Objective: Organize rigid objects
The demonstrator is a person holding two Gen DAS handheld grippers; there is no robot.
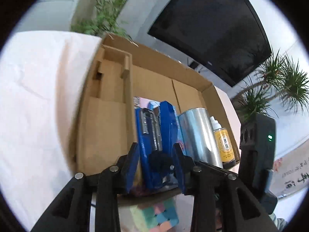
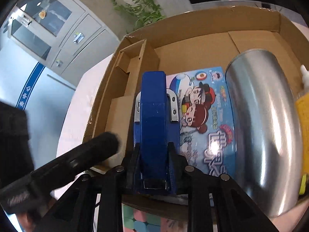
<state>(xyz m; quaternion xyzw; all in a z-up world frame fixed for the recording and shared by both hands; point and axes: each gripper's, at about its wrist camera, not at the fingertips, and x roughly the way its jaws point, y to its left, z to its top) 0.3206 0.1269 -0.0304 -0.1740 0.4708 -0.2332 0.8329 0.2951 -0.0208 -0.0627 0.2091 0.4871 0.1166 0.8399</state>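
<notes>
**Stapler held over the box, left tongs let go**

While my right tongs [image 2: 153, 148] pinch the blue stapler [image 2: 153, 104] by its sides, pads pressed on it, my left tongs [image 1: 156, 150] stand partly spread w/ the same stapler between the pads; from the left view I can't tell for sure whether they touch it, looks like a slim gap each side. No earlier view, so that's all on the left.

Stapler: glossy blue, long, chrome hinge plates on both flanks, metal tab at the near end. It sits at the near edge of the cardboard box [image 2: 193, 17], just beside the cardboard divider [image 2: 143, 58] on its left.

Right of it in the box: flat blue cartoon-print tin [image 2: 204, 116], then a shiny silver can [image 2: 264, 125] lying on its side, then a yellow-label bottle [image 1: 225, 141] w/ white cap.

Outside, just below the box's near wall: pastel blocks [image 2: 143, 220], pink/green/blue.

Box rests on a pale pinkish table [image 1: 34, 96]. Room: dark TV screen [image 1: 212, 29], leafy plants [image 1: 100, 15], grey cabinet [image 2: 58, 29] w/ glass doors.
</notes>
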